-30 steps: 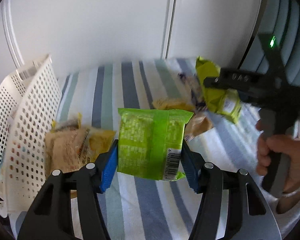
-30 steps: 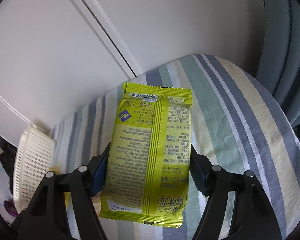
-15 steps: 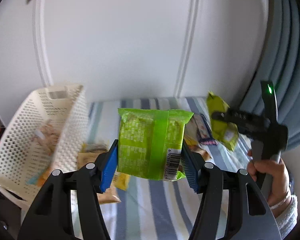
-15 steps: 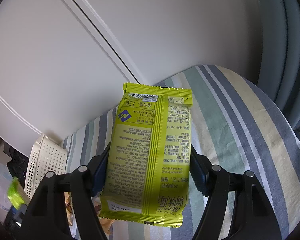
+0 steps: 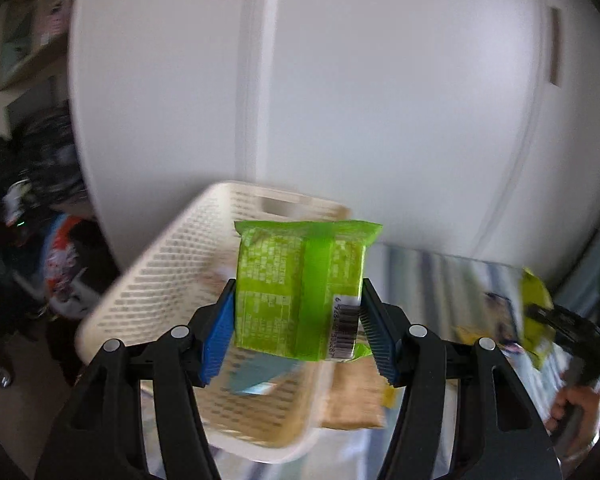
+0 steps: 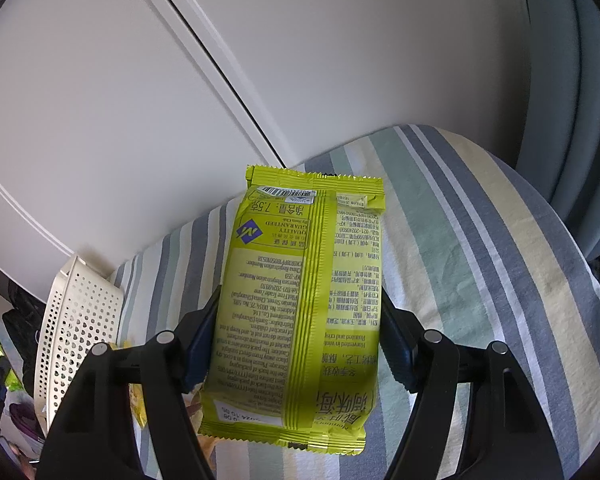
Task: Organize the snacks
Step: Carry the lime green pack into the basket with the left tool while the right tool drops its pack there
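My left tongs (image 5: 298,320) clamp green packet (image 5: 300,288) raised over white basket (image 5: 172,264); right tongs (image 6: 296,344) grip yellow packet (image 6: 300,304) above striped cloth (image 6: 480,264).

Home, prob. a bedroom.
White wardrobe doors (image 6: 112,92) at 12, striped sheet (image 6: 480,248) at 4, grey curtain (image 6: 572,80) at 2, perforated basket (image 6: 76,328) at 9, cluttered shelves (image 5: 24,40) at 10.

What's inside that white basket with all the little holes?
Inside the white perforated basket, a pale blue packet lies on the floor. The green snack pack held in the left gripper covers much of the interior, and motion blur obscures the rest.
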